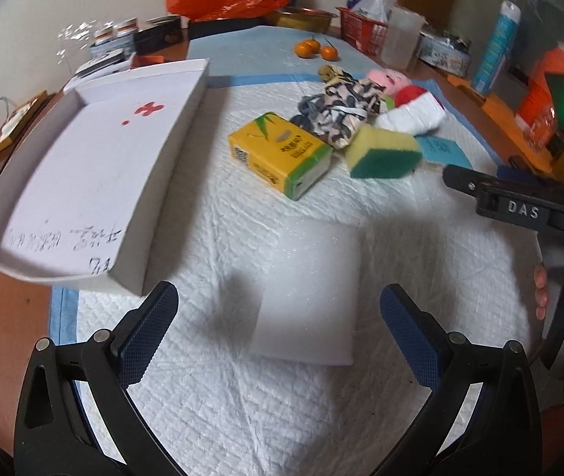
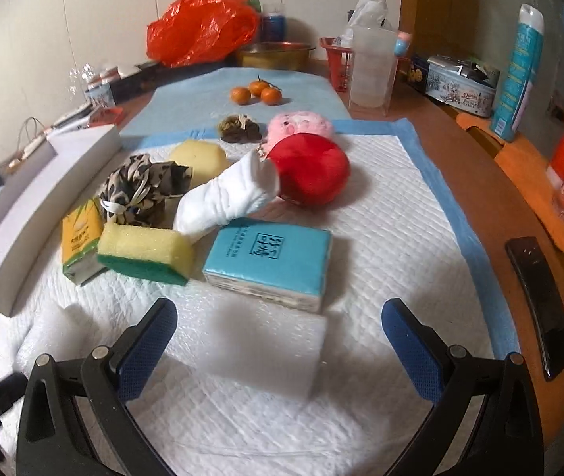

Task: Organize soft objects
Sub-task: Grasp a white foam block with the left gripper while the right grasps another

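White foam block (image 2: 266, 353) lies near, between both spread, empty grippers, left gripper (image 1: 278, 325) and right gripper (image 2: 278, 337); converging together risks collision, or squashing it against the pad (image 2: 381, 214).

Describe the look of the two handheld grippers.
Both the left gripper and the right gripper have black plastic frames with silver pivot bolts and blue textured pads. Seen from the left wrist, the right gripper's body bears raised "DAS" lettering and a green light.

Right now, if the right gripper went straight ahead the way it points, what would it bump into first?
Probably the white foam block lying just ahead of the open right gripper; the blue tissue pack sits behind it. Depth is uncertain.
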